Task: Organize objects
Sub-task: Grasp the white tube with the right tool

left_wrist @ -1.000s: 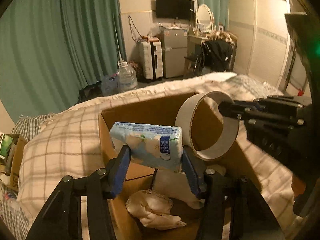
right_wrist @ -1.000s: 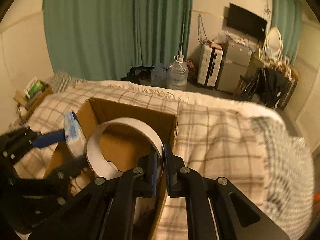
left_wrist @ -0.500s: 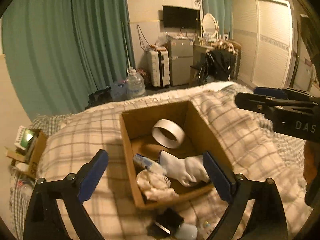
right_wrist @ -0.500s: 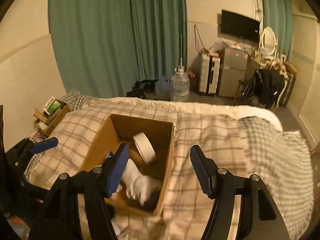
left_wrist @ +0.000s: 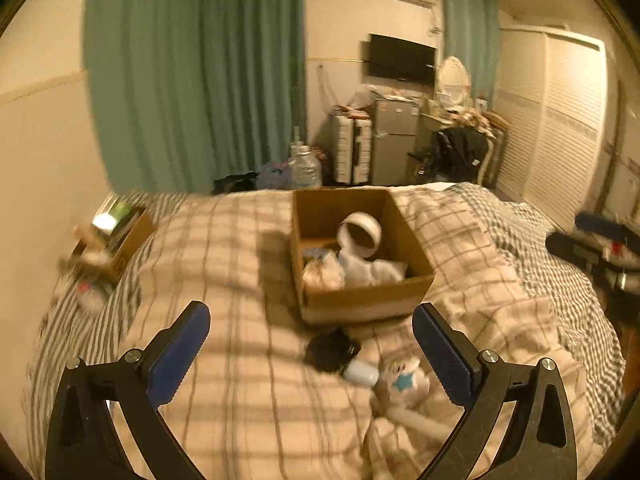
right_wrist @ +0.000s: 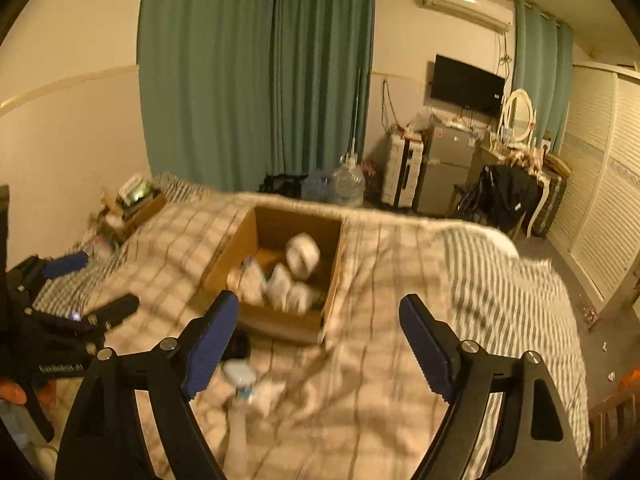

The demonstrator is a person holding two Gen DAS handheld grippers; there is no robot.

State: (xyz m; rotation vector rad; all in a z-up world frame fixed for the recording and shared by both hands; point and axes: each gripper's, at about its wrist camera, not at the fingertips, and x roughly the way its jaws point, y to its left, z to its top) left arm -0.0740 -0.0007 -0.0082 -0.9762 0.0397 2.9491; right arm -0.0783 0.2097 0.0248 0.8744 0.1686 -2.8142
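Brown cardboard box (left_wrist: 362, 256) is sitting on the soft plaid bed (left_wrist: 224, 264); both grippers, left (left_wrist: 316, 354) and right (right_wrist: 318, 340), are hovering wide-jawed and empty. Leftover black object (left_wrist: 330, 350) risks rolling away unnoticed.

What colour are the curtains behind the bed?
Green; the curtains show best in the right wrist view.

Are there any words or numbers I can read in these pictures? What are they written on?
"GenRobot.AI", as best it reads: small pale letters on the black body of the left tongs, seen from the right camera.
Blue star mark on the white pack lying on the bed: too blurred to read.
Things in the cardboard box: no print legible.
Box of items by the wall: too small and blurred.
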